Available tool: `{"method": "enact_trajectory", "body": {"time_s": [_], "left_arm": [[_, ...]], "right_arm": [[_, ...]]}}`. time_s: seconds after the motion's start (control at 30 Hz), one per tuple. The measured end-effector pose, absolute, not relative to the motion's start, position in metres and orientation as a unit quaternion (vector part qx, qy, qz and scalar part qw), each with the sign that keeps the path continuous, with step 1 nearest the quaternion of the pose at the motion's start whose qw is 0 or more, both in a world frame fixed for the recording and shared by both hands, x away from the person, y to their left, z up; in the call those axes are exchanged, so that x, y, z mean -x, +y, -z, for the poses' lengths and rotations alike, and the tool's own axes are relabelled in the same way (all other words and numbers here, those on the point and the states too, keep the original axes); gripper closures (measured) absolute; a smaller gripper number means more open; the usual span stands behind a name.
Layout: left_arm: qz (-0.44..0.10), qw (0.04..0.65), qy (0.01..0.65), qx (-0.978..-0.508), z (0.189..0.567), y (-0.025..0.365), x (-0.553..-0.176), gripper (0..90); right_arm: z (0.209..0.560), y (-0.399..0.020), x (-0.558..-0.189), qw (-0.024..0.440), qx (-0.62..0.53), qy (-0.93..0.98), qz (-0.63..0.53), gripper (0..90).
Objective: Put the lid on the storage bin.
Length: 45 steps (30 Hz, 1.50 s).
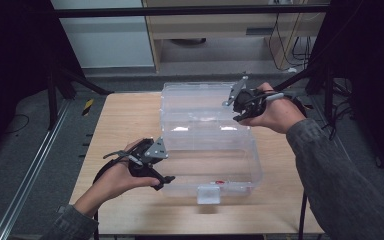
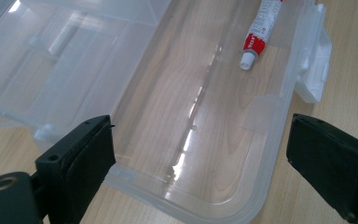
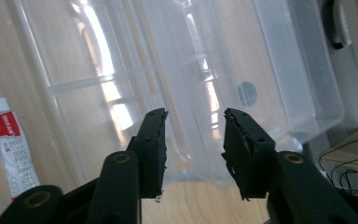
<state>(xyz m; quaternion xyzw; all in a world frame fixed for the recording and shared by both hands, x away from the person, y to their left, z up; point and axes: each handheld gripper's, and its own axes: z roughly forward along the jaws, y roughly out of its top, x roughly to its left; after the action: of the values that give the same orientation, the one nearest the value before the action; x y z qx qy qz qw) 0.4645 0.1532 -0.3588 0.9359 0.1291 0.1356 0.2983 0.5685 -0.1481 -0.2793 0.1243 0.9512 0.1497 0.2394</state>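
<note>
A clear plastic storage box [image 1: 215,160] with its hinged transparent lid [image 1: 200,107] thrown open stands in the middle of the light wooden desk [image 1: 125,115]. In the high view the left gripper [image 1: 161,181] sits at the box's near left corner and the right gripper [image 1: 239,114] hangs over the lid's right part, each held in a hand with a grey sleeve [image 1: 340,170].

Inside the box the high view gives only a small red speck near the front wall; the left gripper view makes it out as a small white tube with a red band and white cap [image 2: 260,32], lying on the box floor close to the wall that carries the white clip latch [image 2: 317,56]. The tube's far end is cut off by the top edge. The right gripper view catches the same tube at its left edge, seen through the clear plastic, print too small to read.

The left gripper's fingers [image 2: 81,163] stand wide apart, straddling the box's near corner, grasping nothing. The right gripper's fingers [image 3: 151,149] are parted by a narrower gap above the lid's ribbed inner face, also empty; whether they touch the plastic cannot be told.
</note>
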Motion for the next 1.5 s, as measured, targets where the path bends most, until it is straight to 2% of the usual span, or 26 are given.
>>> {"method": "enact_trajectory", "body": {"time_s": [0.1, 0.13, 0.3, 0.4, 0.57, 0.67, 0.77, 0.97, 1.17, 1.43, 1.5], "left_arm": [[-0.136, 0.305, 0.123, -0.934, 0.359, 0.149, -0.463, 5.3], [-0.135, 0.306, 0.120, -0.935, 0.360, 0.147, -0.463, 5.3], [-0.126, 0.287, 0.098, -0.945, 0.367, 0.139, -0.459, 4.2], [-0.119, 0.276, 0.082, -0.950, 0.369, 0.137, -0.455, 4.0], [-0.105, 0.265, 0.074, -0.956, 0.373, 0.136, -0.456, 7.4], [-0.097, 0.257, 0.072, -0.959, 0.376, 0.135, -0.454, 14.0], [-0.097, 0.235, 0.059, -0.965, 0.378, 0.133, -0.447, 28.7], [-0.091, 0.216, 0.051, -0.971, 0.389, 0.133, -0.445, 41.4], [-0.065, 0.228, 0.063, -0.969, 0.396, 0.134, -0.450, 54.0], [-0.050, 0.203, 0.049, -0.977, 0.403, 0.127, -0.455, 65.1], [-0.047, 0.205, 0.053, -0.976, 0.404, 0.127, -0.456, 70.7]], "right_arm": [[0.283, -0.143, -0.574, 0.229, -0.119, 0.956, -0.141, 60.0], [0.284, -0.140, -0.577, 0.219, -0.110, 0.960, -0.134, 63.5], [0.292, -0.129, -0.586, 0.205, -0.079, 0.971, -0.092, 64.0], [0.294, -0.126, -0.591, 0.198, -0.071, 0.974, -0.087, 67.3], [0.298, -0.127, -0.596, 0.183, -0.063, 0.978, -0.078, 72.4], [0.300, -0.129, -0.597, 0.178, -0.059, 0.979, -0.079, 76.9], [0.299, -0.130, -0.597, 0.179, -0.058, 0.979, -0.083, 79.3], [0.299, -0.130, -0.597, 0.182, -0.056, 0.978, -0.083, 79.6], [0.300, -0.130, -0.597, 0.183, -0.056, 0.978, -0.085, 79.4], [0.300, -0.129, -0.596, 0.183, -0.054, 0.978, -0.087, 79.6], [0.300, -0.129, -0.596, 0.183, -0.053, 0.978, -0.087, 79.7]]}}
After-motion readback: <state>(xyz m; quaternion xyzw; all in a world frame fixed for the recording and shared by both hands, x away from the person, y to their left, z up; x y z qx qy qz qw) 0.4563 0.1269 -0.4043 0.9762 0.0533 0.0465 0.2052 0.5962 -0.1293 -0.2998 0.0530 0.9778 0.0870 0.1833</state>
